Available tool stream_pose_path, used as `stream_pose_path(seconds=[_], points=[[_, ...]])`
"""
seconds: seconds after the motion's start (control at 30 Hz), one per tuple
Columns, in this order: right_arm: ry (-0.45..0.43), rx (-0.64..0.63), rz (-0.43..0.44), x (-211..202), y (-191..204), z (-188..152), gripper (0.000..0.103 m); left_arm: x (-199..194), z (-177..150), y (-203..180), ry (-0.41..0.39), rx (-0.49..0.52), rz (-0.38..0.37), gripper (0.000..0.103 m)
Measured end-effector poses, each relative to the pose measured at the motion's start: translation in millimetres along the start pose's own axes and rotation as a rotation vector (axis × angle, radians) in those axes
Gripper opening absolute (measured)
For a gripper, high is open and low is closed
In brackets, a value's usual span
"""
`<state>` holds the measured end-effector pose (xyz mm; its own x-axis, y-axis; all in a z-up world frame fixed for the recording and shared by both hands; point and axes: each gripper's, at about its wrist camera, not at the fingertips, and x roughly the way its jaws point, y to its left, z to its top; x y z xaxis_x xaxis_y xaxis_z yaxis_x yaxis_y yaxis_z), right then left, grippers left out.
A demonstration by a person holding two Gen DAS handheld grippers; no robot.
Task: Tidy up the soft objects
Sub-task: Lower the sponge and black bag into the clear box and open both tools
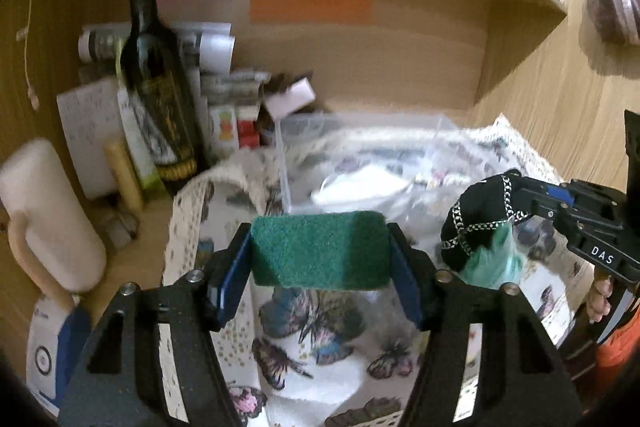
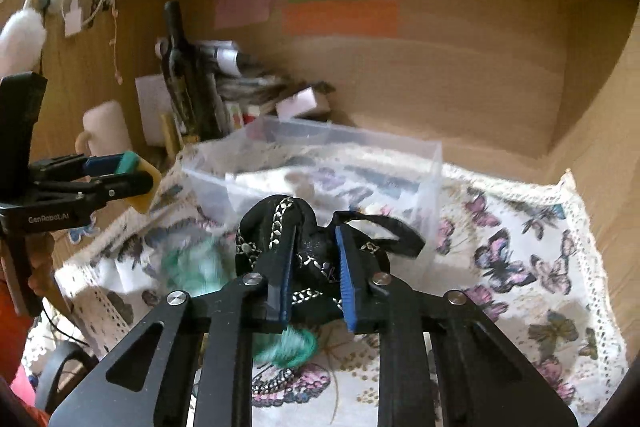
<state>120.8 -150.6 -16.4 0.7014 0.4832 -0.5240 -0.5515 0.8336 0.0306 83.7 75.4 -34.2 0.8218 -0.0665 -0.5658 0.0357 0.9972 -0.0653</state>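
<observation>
My left gripper (image 1: 320,255) is shut on a green-topped scouring sponge (image 1: 320,251) and holds it in the air above the butterfly tablecloth (image 1: 304,359). In the right wrist view it shows at the left (image 2: 136,179), with the sponge's yellow underside (image 2: 146,187). My right gripper (image 2: 314,267) is shut on a black soft pouch with silver chain trim (image 2: 280,223); a teal fluffy tuft (image 2: 288,345) hangs from it. The pouch also shows at the right of the left wrist view (image 1: 476,219). A clear plastic bin (image 2: 320,163) stands just beyond both grippers.
A dark wine bottle (image 1: 156,75), papers and small boxes (image 1: 224,95) crowd the back left of the wooden alcove. A white jug (image 1: 44,215) stands at the left. Coloured sticky notes (image 2: 340,15) are on the back wall. A plastic bag (image 1: 360,183) lies in the bin.
</observation>
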Motion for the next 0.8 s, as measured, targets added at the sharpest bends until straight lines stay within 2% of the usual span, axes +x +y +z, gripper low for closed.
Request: stream_pose_path(seconds=[0.2, 0.5, 0.63, 0.8], points=[[-0.087, 0.007, -0.035, -19.6, -7.7, 19.3, 0.018, -8.7, 23.7, -5.1, -0.07, 0.004, -0.016, 0.064], [-0.183, 0.018, -0.096, -22.3, -22.7, 51.5, 0.018, 5.0, 55.4, -8.5, -0.101, -0.008, -0.009, 0.064], [-0.182, 0.01, -0.126, -9.0, -26.0, 58.7, 0.018, 21.4, 64.8, -10.1, -0.088, -0.009, -0.004, 0.064], [-0.115, 0.0, -0.131, 20.9, -28.8, 57.0, 0.018, 47.1, 65.6, -14.0, -0.034, 0.0, -0.007, 0.064]])
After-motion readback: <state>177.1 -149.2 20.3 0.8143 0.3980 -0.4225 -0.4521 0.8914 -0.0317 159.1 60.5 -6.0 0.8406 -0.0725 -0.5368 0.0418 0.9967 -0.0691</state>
